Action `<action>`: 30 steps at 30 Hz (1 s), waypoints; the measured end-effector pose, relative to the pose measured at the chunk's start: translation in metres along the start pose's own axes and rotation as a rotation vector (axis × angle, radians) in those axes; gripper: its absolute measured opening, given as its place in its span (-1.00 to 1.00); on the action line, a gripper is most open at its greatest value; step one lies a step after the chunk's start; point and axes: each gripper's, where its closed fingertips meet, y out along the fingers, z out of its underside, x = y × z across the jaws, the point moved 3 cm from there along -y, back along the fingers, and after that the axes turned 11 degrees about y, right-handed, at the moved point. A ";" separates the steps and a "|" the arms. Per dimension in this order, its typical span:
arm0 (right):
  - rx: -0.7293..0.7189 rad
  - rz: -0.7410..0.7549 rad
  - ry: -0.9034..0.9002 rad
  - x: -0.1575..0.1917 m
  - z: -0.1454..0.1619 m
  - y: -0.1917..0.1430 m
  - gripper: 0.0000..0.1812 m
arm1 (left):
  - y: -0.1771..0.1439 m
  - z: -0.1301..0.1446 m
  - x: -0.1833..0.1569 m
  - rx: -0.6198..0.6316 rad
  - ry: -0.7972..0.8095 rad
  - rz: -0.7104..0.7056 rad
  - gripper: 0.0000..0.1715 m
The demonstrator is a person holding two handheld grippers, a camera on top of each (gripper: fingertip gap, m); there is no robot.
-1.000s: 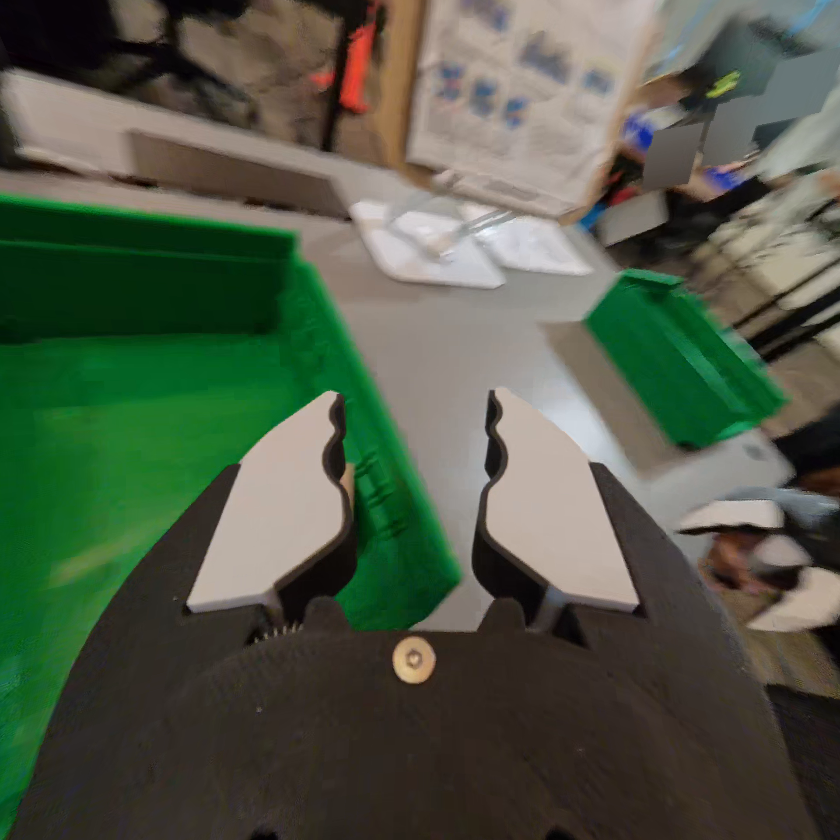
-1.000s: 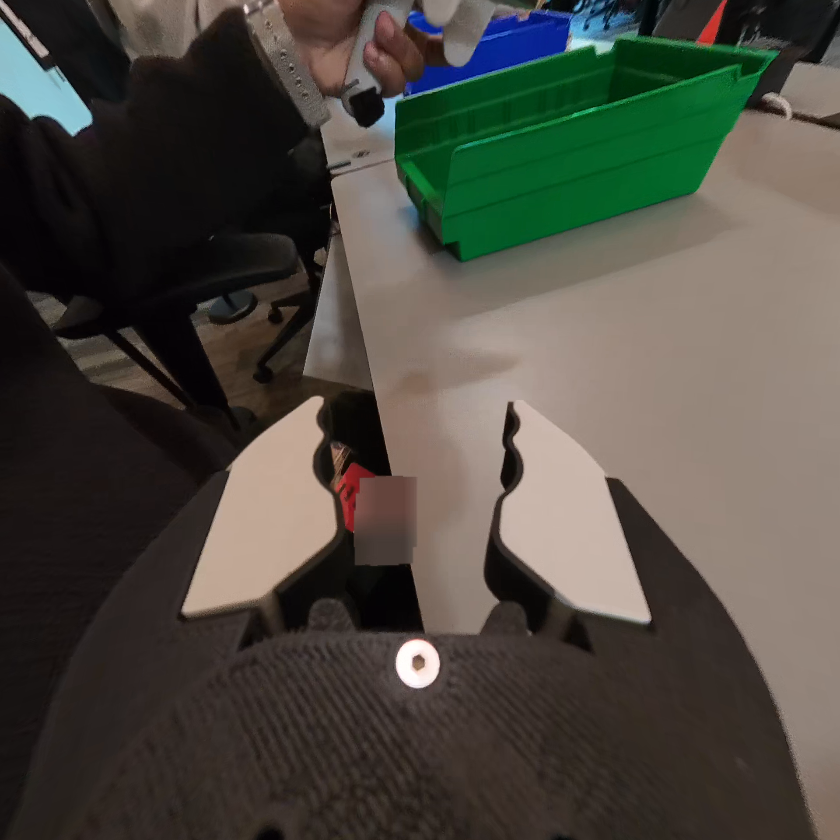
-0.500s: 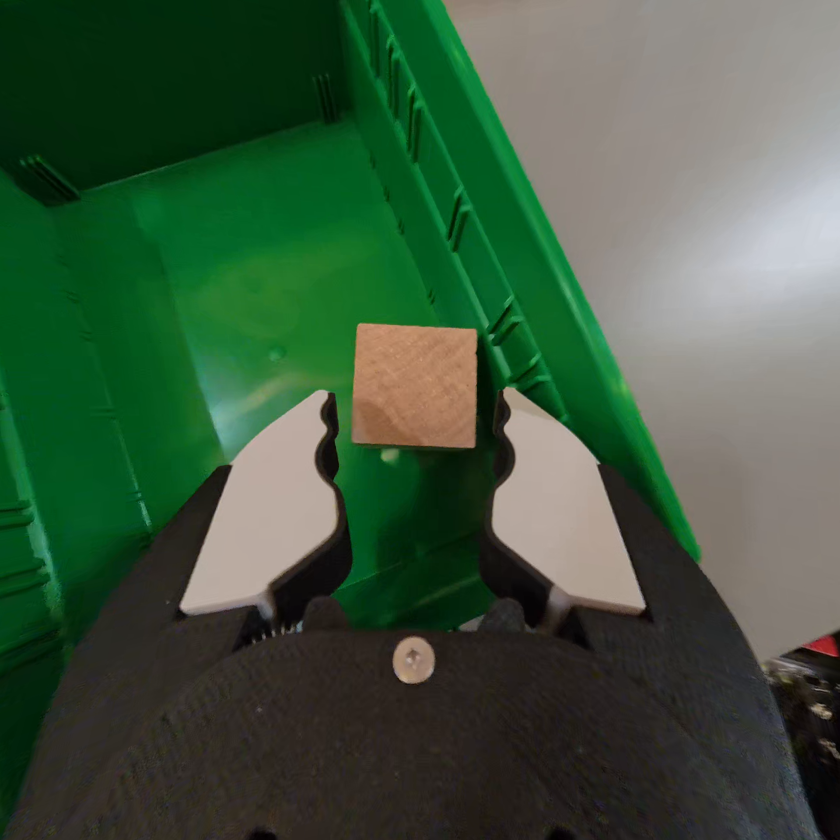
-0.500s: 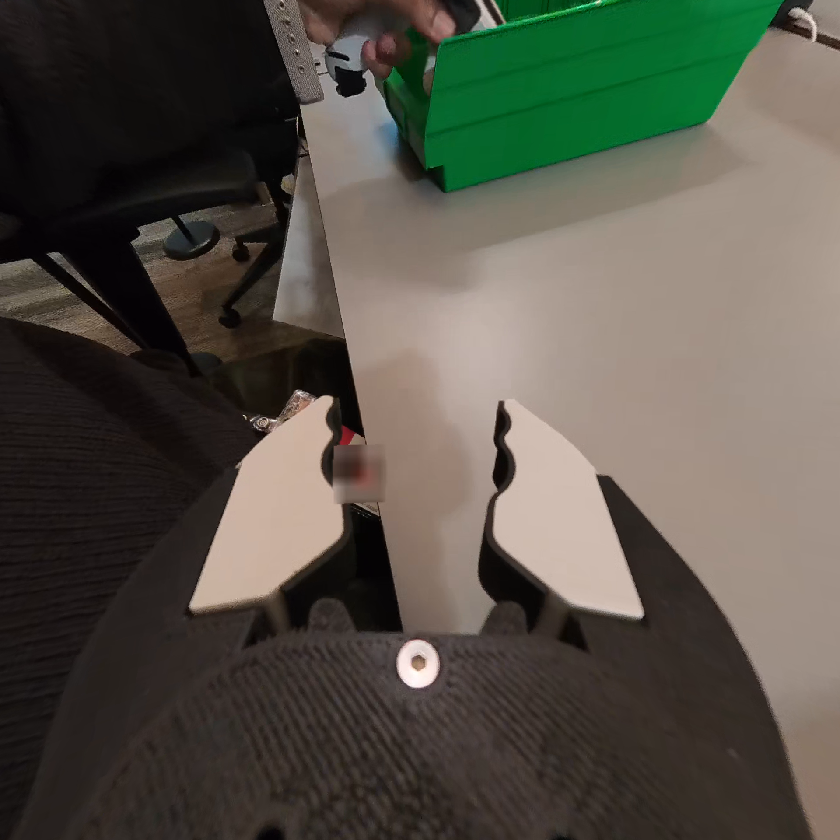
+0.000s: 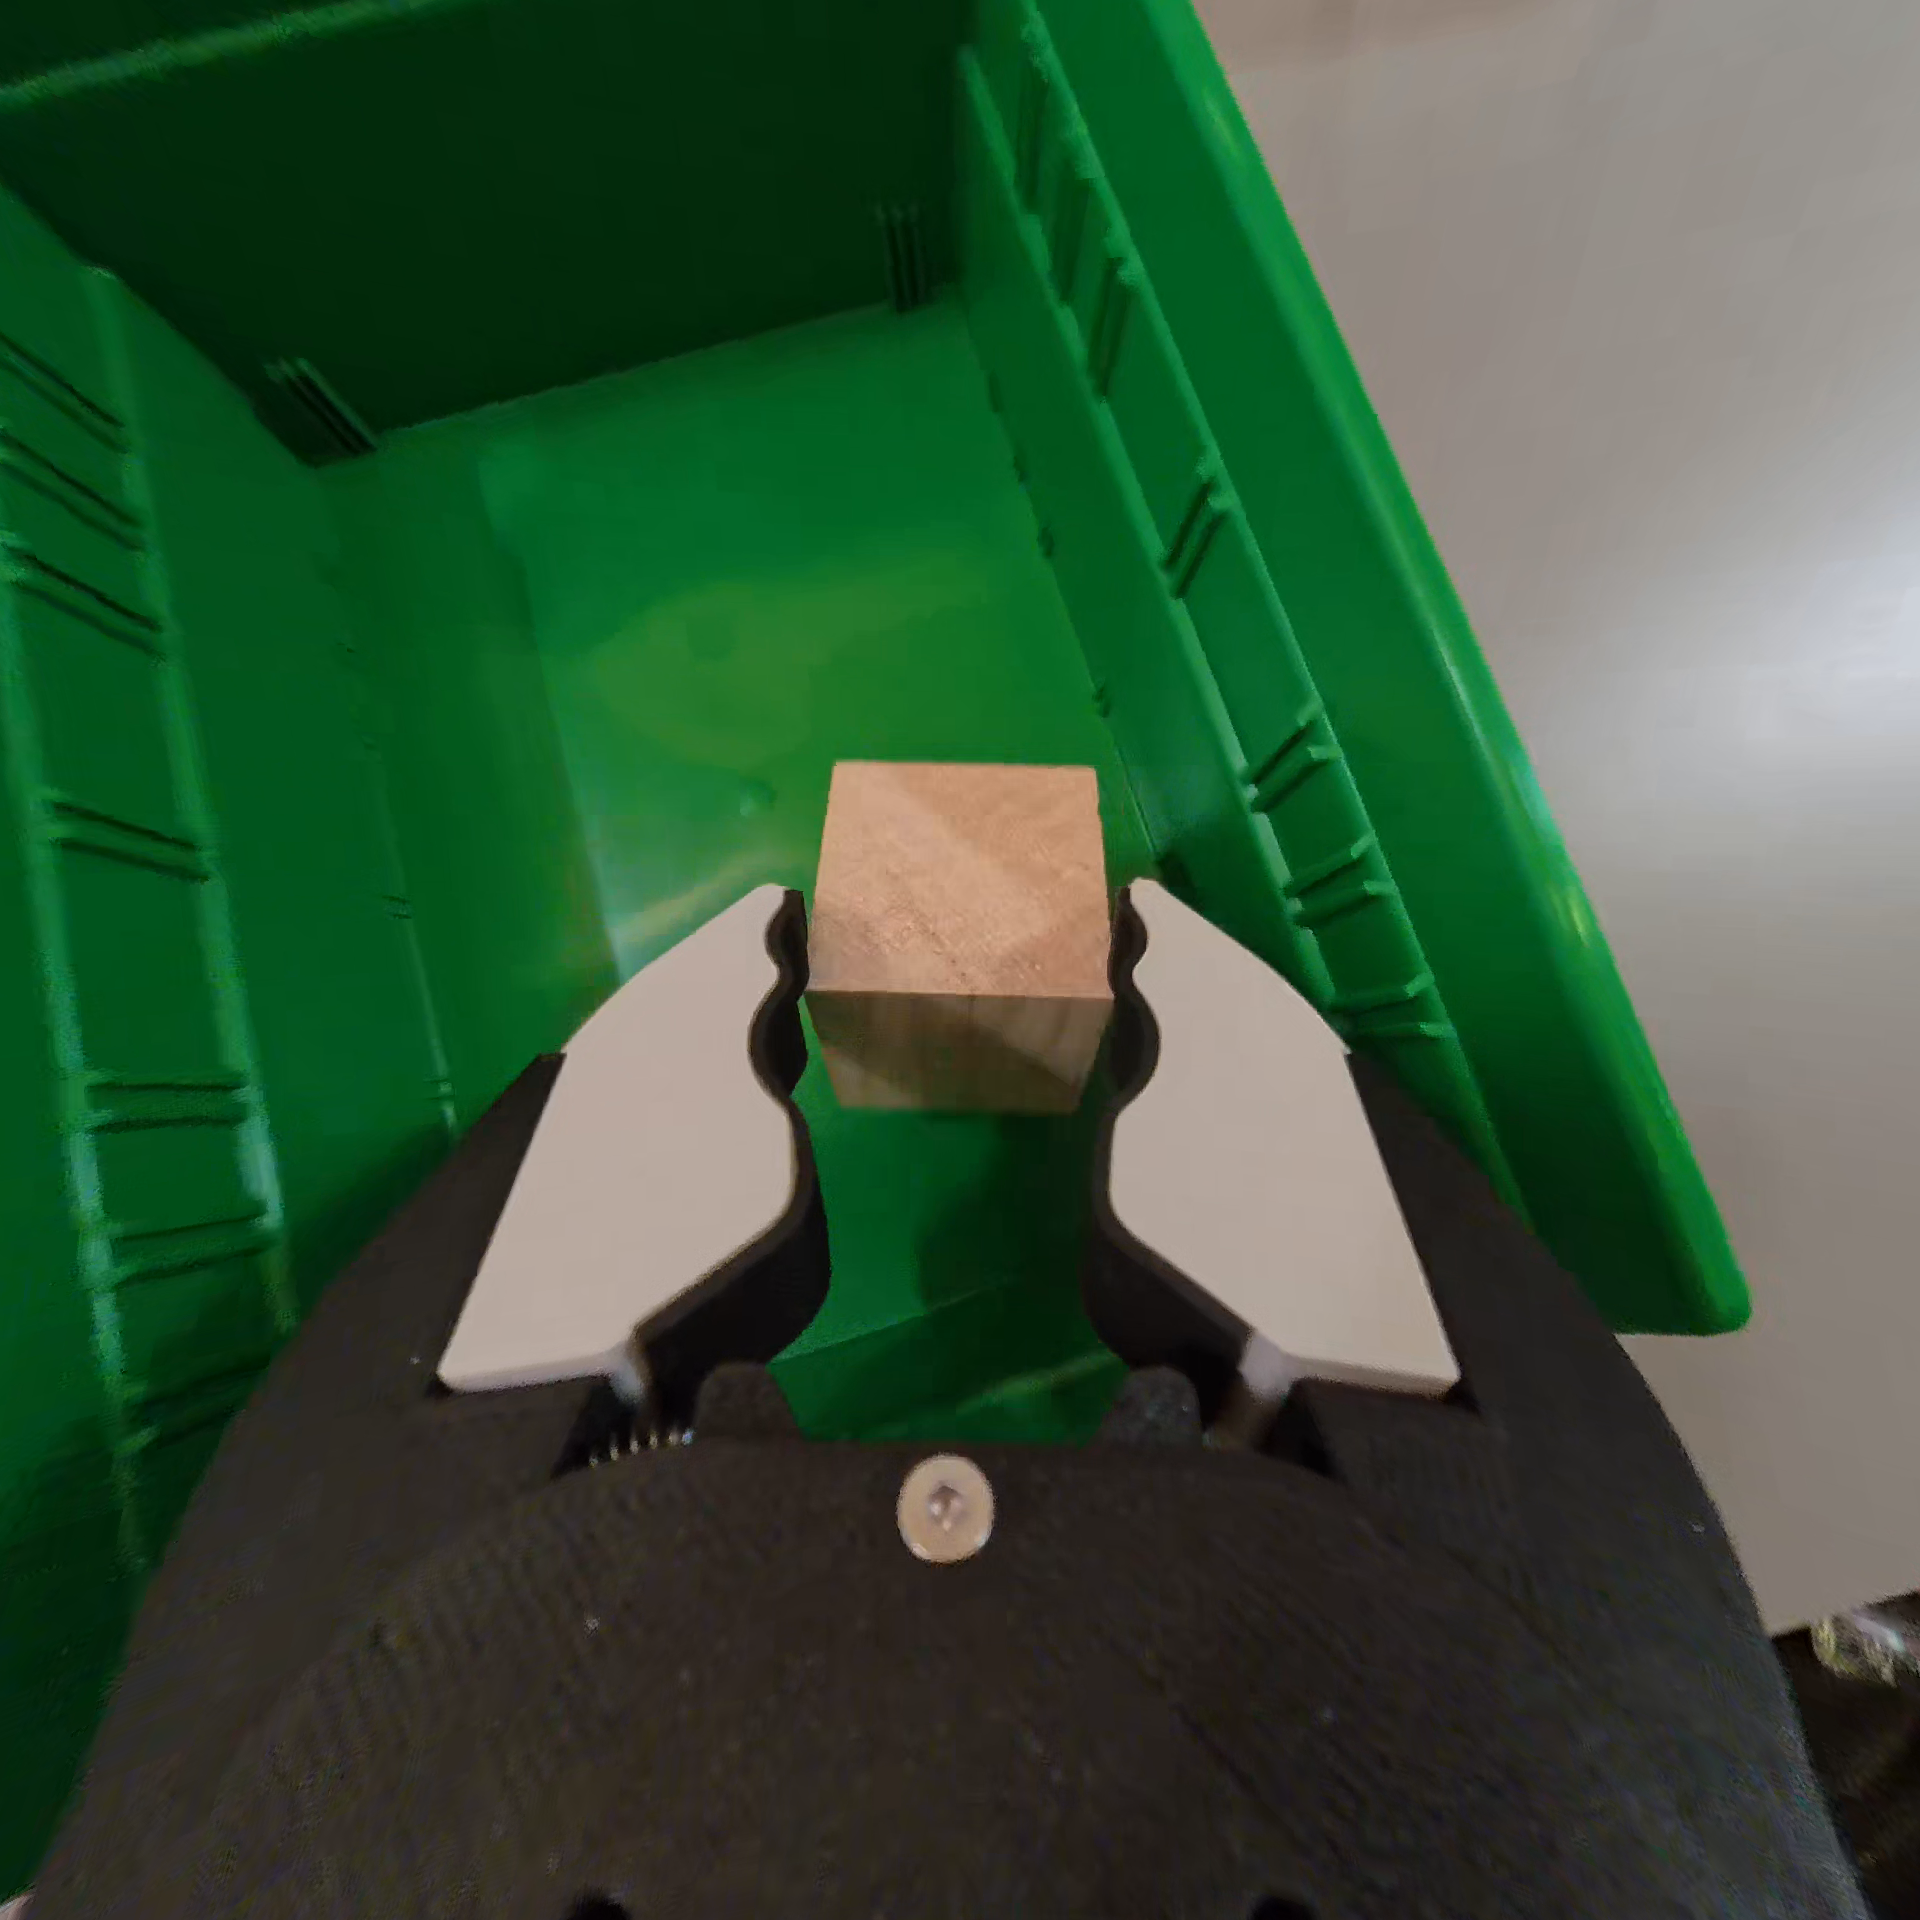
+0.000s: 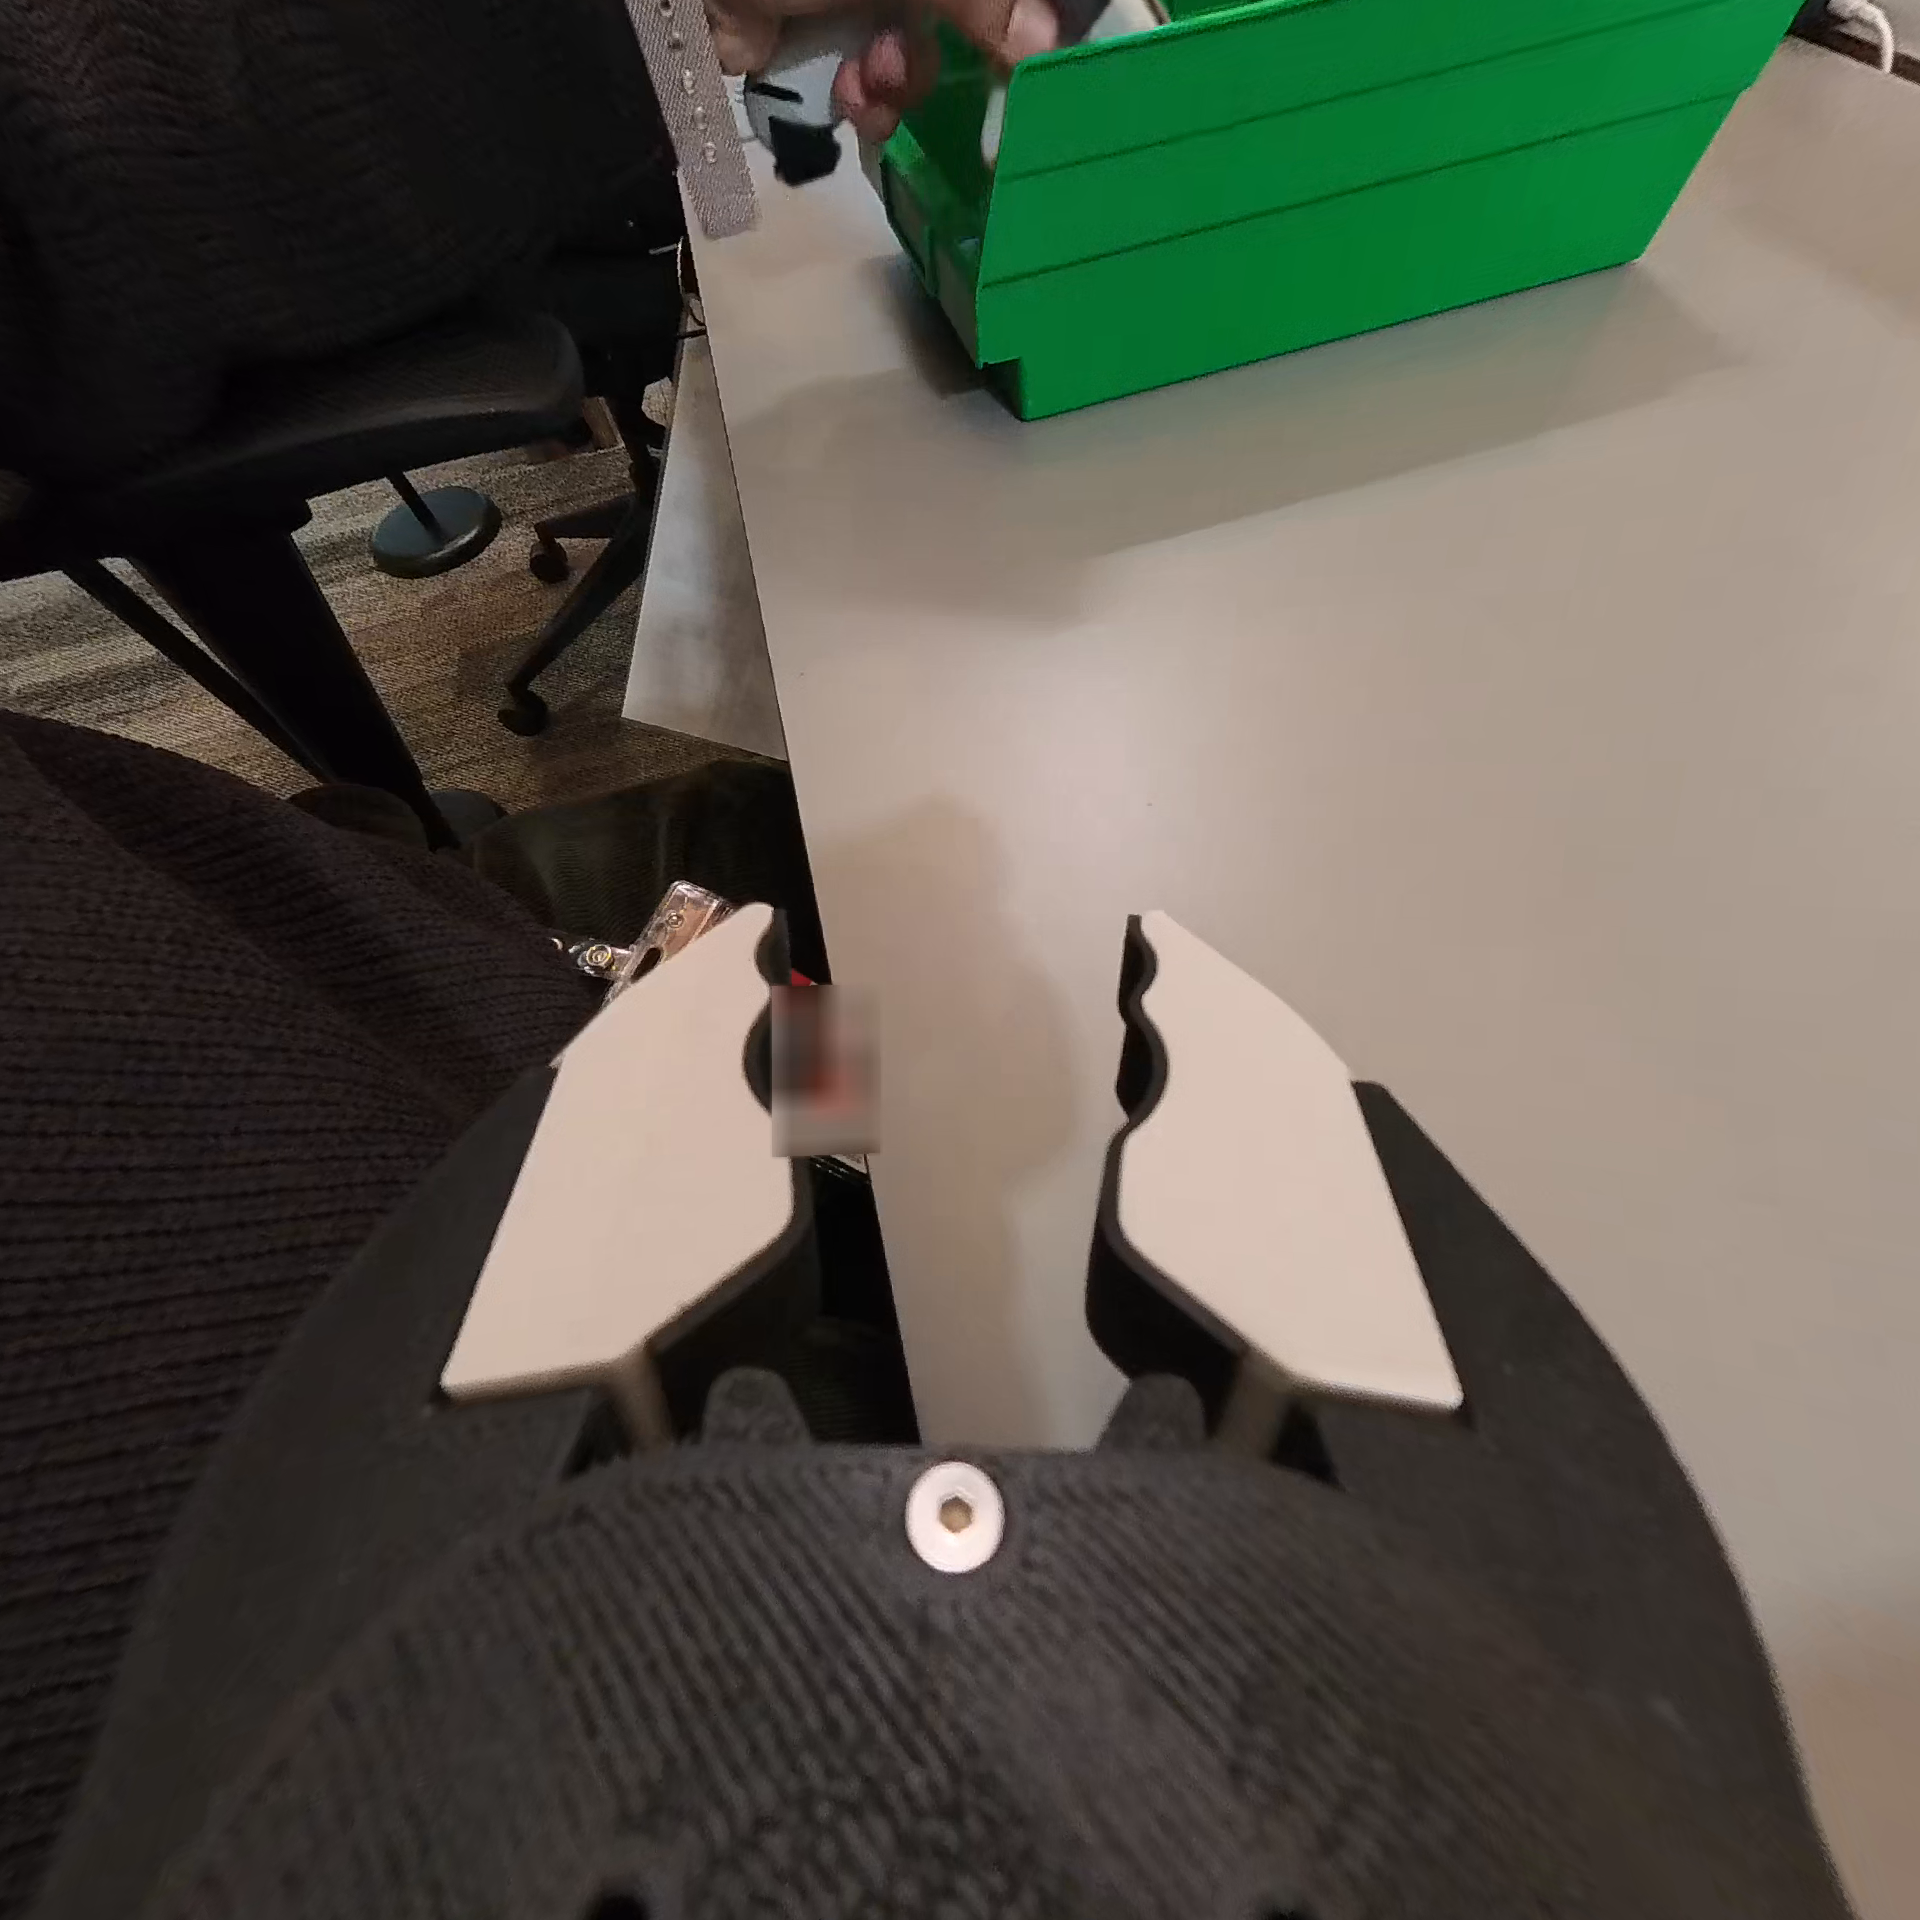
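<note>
In the left wrist view my left gripper (image 5: 956,904) reaches down into a green plastic bin (image 5: 1382,727). Its two fingertips press on the left and right sides of a small wooden cube (image 5: 956,894), just above or on the bin's floor; I cannot tell which. In the right wrist view my right gripper (image 6: 951,925) is open and empty, low over the near edge of the grey table (image 6: 1351,727). The green bin (image 6: 1299,187) stands far ahead of it, with a person's hand (image 6: 883,62) at the bin's near end.
The bin's ribbed right wall (image 5: 1195,582) is close to the cube. Off the table's left edge are a dark knitted sleeve (image 6: 208,1091), an office chair (image 6: 343,436) and a clear badge clip (image 6: 665,935).
My left gripper swung from above the bin's rim down into the bin, came around the wooden cube and closed on it. My right gripper drifted slightly and stayed open.
</note>
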 end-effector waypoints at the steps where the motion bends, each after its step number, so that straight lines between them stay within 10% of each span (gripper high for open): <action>1: 0.001 0.003 -0.003 0.000 0.000 0.000 -0.32 | -0.006 -0.005 0.006 -0.038 -0.022 -0.016 -0.32; 15: -0.011 0.019 -0.003 -0.002 -0.002 -0.001 -0.34 | -0.097 -0.078 -0.002 -0.602 -0.308 0.243 -0.33; 22: -0.378 -0.209 0.361 0.010 -0.064 -0.010 -0.24 | -0.139 -0.122 -0.087 -0.782 -0.344 0.576 -0.34; 30: -0.671 -0.450 0.758 0.002 -0.096 -0.006 -0.10 | -0.103 -0.123 -0.222 -0.701 -0.394 0.941 -0.34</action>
